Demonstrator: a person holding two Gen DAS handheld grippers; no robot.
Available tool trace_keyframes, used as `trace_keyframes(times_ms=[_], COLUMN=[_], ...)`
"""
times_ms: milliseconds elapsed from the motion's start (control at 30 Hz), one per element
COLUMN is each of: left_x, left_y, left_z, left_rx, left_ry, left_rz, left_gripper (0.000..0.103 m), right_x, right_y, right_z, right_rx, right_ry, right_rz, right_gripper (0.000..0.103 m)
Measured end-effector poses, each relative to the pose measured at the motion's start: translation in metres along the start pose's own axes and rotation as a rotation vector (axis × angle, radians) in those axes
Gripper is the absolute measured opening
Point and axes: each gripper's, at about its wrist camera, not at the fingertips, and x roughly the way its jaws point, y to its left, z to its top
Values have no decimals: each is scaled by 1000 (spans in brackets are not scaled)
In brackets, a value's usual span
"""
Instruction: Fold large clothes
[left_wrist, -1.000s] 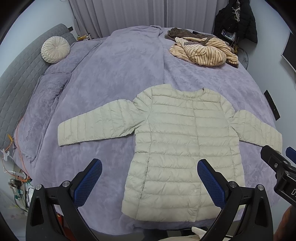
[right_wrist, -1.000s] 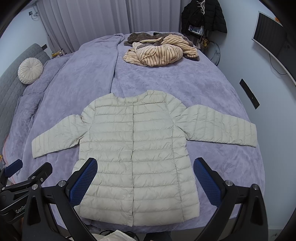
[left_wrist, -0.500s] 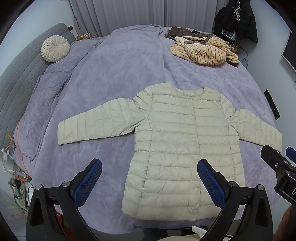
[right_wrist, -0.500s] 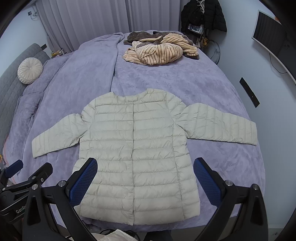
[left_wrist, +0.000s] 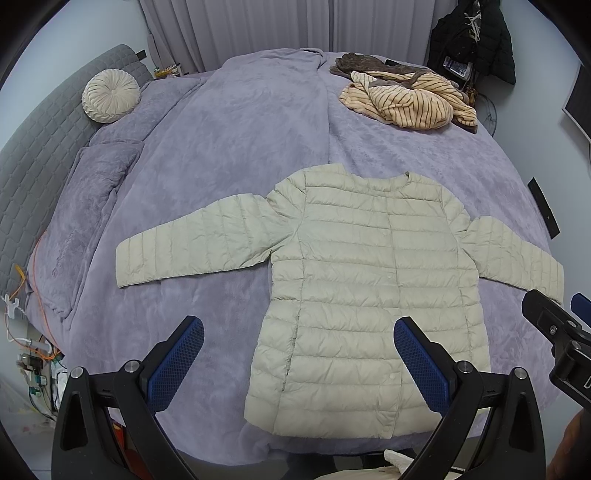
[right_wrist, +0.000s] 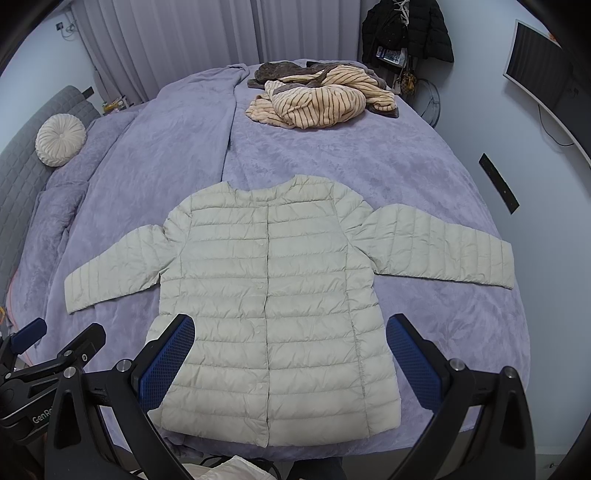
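Observation:
A pale green quilted puffer jacket lies flat and face up on the purple bed, buttoned, both sleeves spread out sideways. It also shows in the right wrist view. My left gripper is open and empty, held above the jacket's hem near the bed's front edge. My right gripper is open and empty, also above the hem. Each gripper shows at the edge of the other's view: the right gripper and the left gripper.
A heap of striped tan and brown clothes lies at the far side of the bed. A round cream cushion rests by the grey headboard on the left. Dark coats hang at the back. Cables lie at the left bed edge.

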Motion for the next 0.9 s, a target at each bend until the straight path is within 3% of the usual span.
trace_keyframes(times_ms=[900], left_x=[0], left_y=[0], left_z=[1], left_rx=[-1], left_ry=[4], left_rz=[0], left_gripper=[103], right_x=[1], right_y=[1], right_z=[-4], right_rx=[4], right_ry=[5], right_rz=[1], right_gripper=[103])
